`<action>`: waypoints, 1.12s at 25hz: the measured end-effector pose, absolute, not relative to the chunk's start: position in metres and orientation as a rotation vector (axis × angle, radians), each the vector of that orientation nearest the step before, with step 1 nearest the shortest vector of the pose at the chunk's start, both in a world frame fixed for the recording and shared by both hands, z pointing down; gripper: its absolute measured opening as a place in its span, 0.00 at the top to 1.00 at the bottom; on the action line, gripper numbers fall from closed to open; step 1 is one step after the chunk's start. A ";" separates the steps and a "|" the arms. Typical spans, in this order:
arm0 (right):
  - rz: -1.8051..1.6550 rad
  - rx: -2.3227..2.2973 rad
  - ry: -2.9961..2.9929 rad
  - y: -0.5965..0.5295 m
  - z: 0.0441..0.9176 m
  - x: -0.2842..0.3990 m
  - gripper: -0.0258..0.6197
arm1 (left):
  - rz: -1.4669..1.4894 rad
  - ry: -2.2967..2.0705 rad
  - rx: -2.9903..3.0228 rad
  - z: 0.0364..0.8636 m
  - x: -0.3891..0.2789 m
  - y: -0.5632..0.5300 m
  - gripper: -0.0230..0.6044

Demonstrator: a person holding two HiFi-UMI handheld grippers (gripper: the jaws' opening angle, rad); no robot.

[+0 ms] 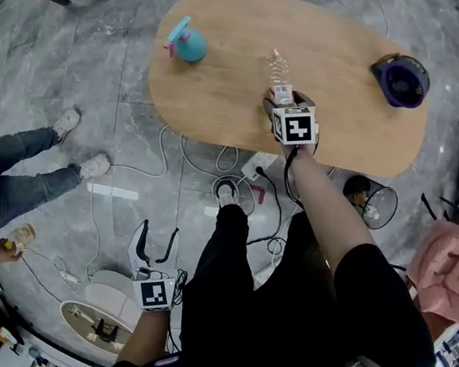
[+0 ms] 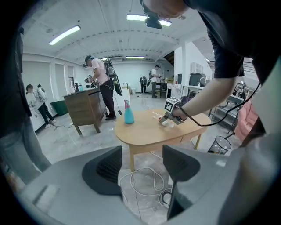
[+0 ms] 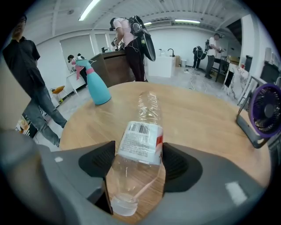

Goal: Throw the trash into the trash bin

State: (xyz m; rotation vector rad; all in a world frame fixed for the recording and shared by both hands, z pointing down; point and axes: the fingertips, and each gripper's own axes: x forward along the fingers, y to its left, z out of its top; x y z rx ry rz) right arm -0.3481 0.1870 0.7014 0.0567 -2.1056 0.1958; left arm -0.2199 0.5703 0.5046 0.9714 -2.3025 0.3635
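The person stood at the near edge of the oval wooden table [image 1: 216,100] with the right gripper [image 1: 279,101] reached out over it, tilted down onto a clear, empty plastic bottle [image 1: 277,65]. The bottle lay on its side on the tabletop, its labelled middle between the two jaws and its ribbed far end pointing away across the table. What looked like the white cap end sat closest to the gripper. The jaws stood wide, one pad on each side of the label and right up against it. I saw no squeeze or dent in the plastic, so I took the tongs as open around the bottle, not gripping it.

The left gripper [image 1: 158,240] hung low at the person's side over the grey floor, its jaws apart with nothing between them.

To my eye this was the pick-up stage: the trash was framed but not yet taken. The next move called for closing on the label band, gently enough that the thin plastic would not buckle and squirt out, and then lifting it off the wood. The black wire trash bin [image 1: 376,206] stood on the floor just off the table's near right edge, so the carry would be short and downward to that side. A teal spray bottle [image 1: 187,43] and a small purple fan [image 1: 401,80] sat well apart from the bottle, out of the way.
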 end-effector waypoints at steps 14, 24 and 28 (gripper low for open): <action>0.202 0.025 -2.207 0.174 0.667 -0.332 0.43 | 0.406 -2.270 1.043 0.500 -0.211 0.540 0.49; 0.272 0.013 -2.346 0.135 0.600 -0.286 0.43 | 0.485 -2.225 1.197 0.490 -0.189 0.469 0.49; 0.309 0.039 -2.391 0.111 0.576 -0.253 0.43 | 0.496 -2.209 1.270 0.482 -0.182 0.432 0.49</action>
